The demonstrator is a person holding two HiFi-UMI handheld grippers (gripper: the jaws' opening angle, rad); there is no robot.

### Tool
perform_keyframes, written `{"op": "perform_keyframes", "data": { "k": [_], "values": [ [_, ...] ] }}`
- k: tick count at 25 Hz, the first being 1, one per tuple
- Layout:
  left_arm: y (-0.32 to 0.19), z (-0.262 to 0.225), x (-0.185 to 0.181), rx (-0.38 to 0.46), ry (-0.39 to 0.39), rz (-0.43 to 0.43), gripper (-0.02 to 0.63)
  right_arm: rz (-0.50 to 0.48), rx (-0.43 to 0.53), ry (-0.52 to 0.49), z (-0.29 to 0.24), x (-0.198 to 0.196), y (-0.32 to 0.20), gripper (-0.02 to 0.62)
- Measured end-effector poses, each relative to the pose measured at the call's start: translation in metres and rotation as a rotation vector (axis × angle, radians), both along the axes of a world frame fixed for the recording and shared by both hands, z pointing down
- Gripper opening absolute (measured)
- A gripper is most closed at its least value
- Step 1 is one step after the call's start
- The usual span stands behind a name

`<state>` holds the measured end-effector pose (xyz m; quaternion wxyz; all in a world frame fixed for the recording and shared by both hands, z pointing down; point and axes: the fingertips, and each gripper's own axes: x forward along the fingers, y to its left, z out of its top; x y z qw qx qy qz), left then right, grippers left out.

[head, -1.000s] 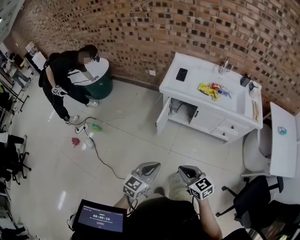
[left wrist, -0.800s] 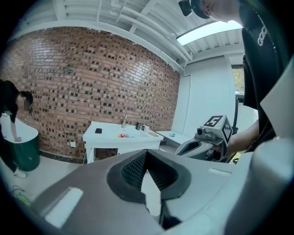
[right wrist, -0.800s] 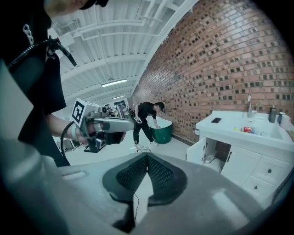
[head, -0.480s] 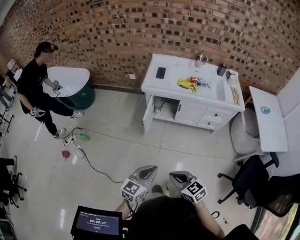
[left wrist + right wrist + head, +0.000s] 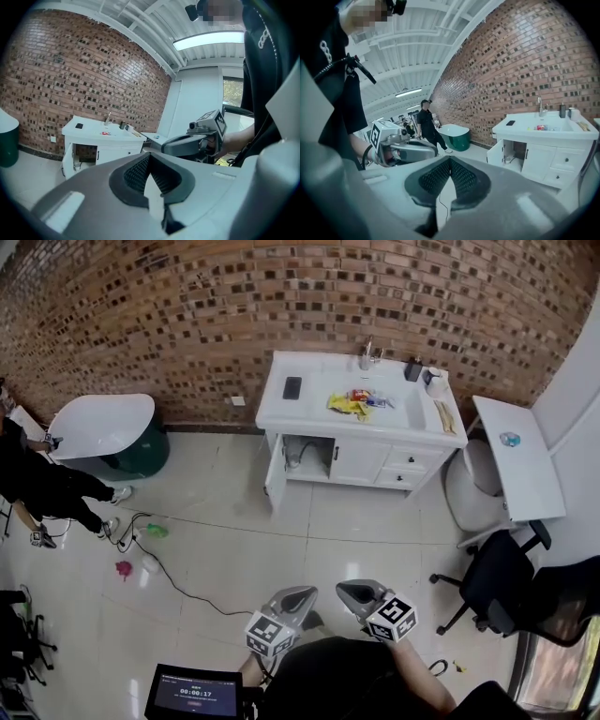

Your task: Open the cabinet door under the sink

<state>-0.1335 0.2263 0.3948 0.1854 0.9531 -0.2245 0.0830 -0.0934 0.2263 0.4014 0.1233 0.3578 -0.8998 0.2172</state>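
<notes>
Against the brick wall [image 5: 187,315], across a wide stretch of tiled floor [image 5: 281,549], stands the white sink cabinet [image 5: 375,465]. Its left cabinet door [image 5: 275,486] is already swung outward, and the dark compartment behind it shows a pipe. The right-hand door beside it is closed. On the worktop [image 5: 314,413] lie a dark phone [image 5: 292,387] and a yellow packet [image 5: 345,405], with the tap [image 5: 367,356] at the back edge.

Both grippers are low in the head view, close to the person's body and well apart from the cabinet. They are side by side over the floor, each pointing roughly toward it. The left gripper [image 5: 305,592] has its jaws together with nothing between them – its own view shows the ribbed pads meeting at the tip. The right gripper [image 5: 345,589] is the same, jaws closed on nothing.

To the left of the cabinet a white-and-green bathtub [image 5: 103,427] stands at the wall, and a person in black [image 5: 42,488] bends beside it. A black office chair [image 5: 492,582] stands at the right.
</notes>
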Motion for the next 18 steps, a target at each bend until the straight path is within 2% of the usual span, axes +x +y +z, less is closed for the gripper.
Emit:
{"op": "perform_keyframes", "data": {
  "k": [8, 18],
  "values": [
    [0.031, -0.006, 0.057, -0.028, 0.026, 0.087, 0.015, 0.054, 0.000, -0.011, -0.002, 0.046, 0.018, -0.009],
    [0.064, -0.022, 0.127, -0.039, 0.032, 0.122, 0.015, 0.084, 0.026, -0.045, -0.011, 0.114, 0.032, -0.009]
  ]
}}
